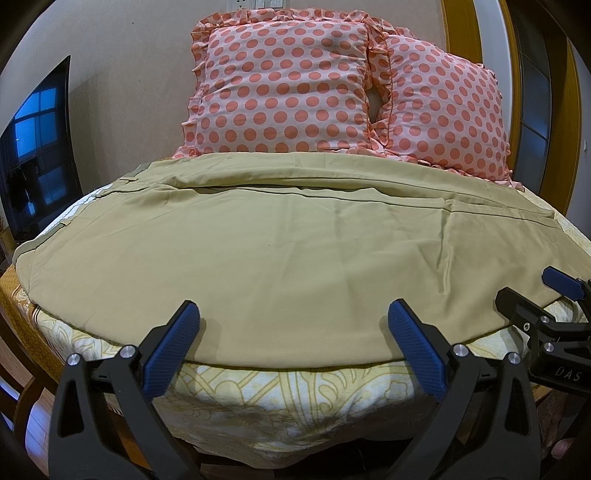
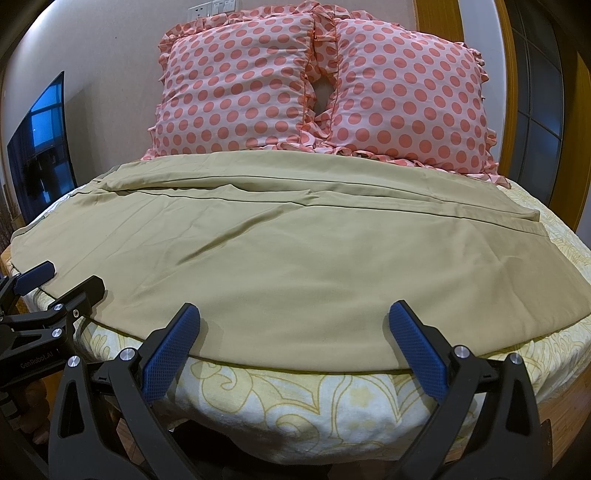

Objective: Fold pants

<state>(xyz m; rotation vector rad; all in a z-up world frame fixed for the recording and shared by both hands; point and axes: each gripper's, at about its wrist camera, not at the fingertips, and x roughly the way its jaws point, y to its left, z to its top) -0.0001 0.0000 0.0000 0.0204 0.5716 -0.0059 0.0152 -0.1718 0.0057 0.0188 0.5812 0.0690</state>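
Note:
Khaki pants (image 1: 280, 251) lie spread flat across the bed, waistband at the left, leg hems at the right; they also show in the right wrist view (image 2: 295, 258). My left gripper (image 1: 293, 317) is open and empty, its blue pads just over the near edge of the pants. My right gripper (image 2: 295, 317) is open and empty at the same near edge, further right. Each gripper shows in the other's view: the right gripper (image 1: 532, 291) at the right edge, the left gripper (image 2: 66, 280) at the left edge, both with jaws apart.
The bed (image 1: 280, 402) has a yellow-patterned white sheet. Two pink polka-dot pillows (image 1: 288, 88) (image 2: 402, 96) stand against the wall behind the pants. A dark TV screen (image 1: 37, 147) is at the left, a wooden door frame (image 2: 439, 18) at the right.

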